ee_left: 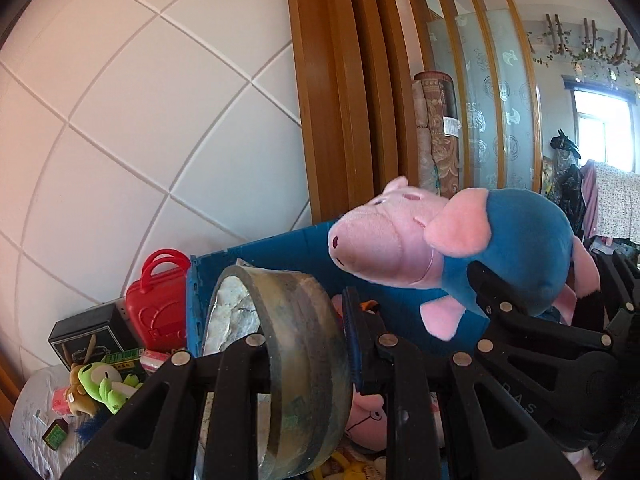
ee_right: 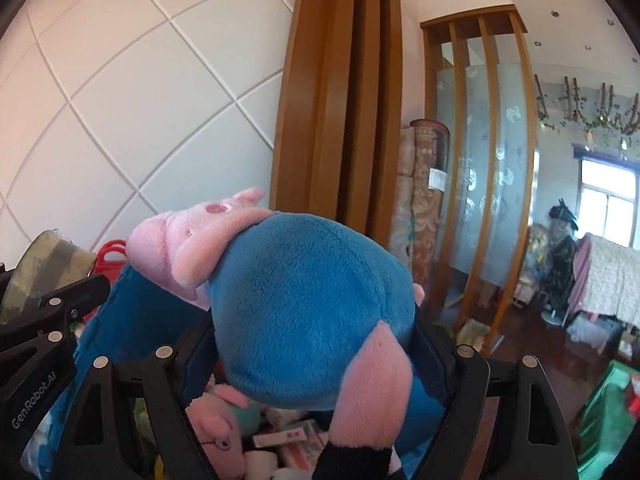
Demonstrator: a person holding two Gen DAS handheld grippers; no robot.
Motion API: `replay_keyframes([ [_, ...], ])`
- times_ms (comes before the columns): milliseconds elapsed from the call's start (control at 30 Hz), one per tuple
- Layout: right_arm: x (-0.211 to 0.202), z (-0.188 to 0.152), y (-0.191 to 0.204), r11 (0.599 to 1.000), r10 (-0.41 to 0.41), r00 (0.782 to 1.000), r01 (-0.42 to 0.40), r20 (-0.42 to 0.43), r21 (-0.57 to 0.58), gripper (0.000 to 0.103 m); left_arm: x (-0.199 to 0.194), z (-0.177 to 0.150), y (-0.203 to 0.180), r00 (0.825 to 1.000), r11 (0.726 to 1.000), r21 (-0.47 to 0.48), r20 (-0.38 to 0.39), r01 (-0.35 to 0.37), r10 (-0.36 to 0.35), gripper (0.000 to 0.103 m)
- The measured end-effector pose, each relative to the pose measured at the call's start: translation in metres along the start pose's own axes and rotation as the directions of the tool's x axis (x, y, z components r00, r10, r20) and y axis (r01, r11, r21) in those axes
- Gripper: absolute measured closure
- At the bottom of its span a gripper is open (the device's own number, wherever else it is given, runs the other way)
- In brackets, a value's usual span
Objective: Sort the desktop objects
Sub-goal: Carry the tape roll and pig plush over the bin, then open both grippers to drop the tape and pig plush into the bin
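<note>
Both claws carry things above the blue bin (ee_left: 280,252), which already holds toys. The left claw (ee_left: 308,364) pinches a tape roll (ee_left: 296,344); the right claw (ee_right: 316,360) pinches a pig (ee_right: 304,304). Only the left view shows items left on the surface (ee_left: 28,408): a frog (ee_left: 106,386), a red case (ee_left: 158,300)

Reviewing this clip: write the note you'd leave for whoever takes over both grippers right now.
Left gripper: shut on the edge of the roll of camouflage tape, held up in front of the blue crate.
Right gripper: jaws wide, clamped on the blue body of the pig plush, lifted over the crate.
Done: plush toys and small boxes already lie in the crate.
Left: place both held items; a green frog plush, black box and red case sit outside the crate.
</note>
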State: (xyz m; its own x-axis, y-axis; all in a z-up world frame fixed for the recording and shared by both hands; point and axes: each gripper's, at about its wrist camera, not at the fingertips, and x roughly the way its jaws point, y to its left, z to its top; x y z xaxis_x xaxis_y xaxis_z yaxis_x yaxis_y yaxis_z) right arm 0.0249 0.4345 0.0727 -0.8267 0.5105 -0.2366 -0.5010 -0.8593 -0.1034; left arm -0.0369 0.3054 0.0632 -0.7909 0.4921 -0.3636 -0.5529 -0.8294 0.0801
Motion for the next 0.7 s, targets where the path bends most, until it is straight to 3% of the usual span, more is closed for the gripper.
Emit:
replay_keyframes([
  [67, 0.011, -0.006, -0.008, 1.0, 0.002, 1.0, -0.002, -0.021, -0.005, 0.018, 0.009, -0.003, -0.004, 0.999, 1.0, -0.006, -0.037, -0.014, 0.013, 0.076],
  [200, 0.033, -0.012, -0.016, 0.999, 0.031, 0.997, -0.033, -0.068, -0.028, 0.016, 0.026, -0.015, -0.002, 0.991, 0.998, -0.039, -0.126, -0.04, 0.034, 0.041],
  [333, 0.042, -0.019, -0.019, 0.999, 0.007, 0.996, -0.011, -0.087, -0.04, 0.0, 0.034, -0.028, 0.007, 0.979, 0.996, -0.085, -0.203, -0.036, 0.018, 0.024],
  [500, 0.041, -0.023, -0.027, 0.998, 0.059, 0.988, -0.061, -0.142, -0.005, 0.0, 0.031, -0.043, 0.011, 0.951, 0.995, -0.102, -0.306, -0.002, -0.03, 0.021],
  [700, 0.022, -0.034, -0.011, 0.996, 0.085, 0.977, -0.09, -0.194, -0.014, 0.0, 0.01, -0.053, 0.008, 0.932, 1.0, -0.009, -0.363, -0.005, 0.002, 0.017],
])
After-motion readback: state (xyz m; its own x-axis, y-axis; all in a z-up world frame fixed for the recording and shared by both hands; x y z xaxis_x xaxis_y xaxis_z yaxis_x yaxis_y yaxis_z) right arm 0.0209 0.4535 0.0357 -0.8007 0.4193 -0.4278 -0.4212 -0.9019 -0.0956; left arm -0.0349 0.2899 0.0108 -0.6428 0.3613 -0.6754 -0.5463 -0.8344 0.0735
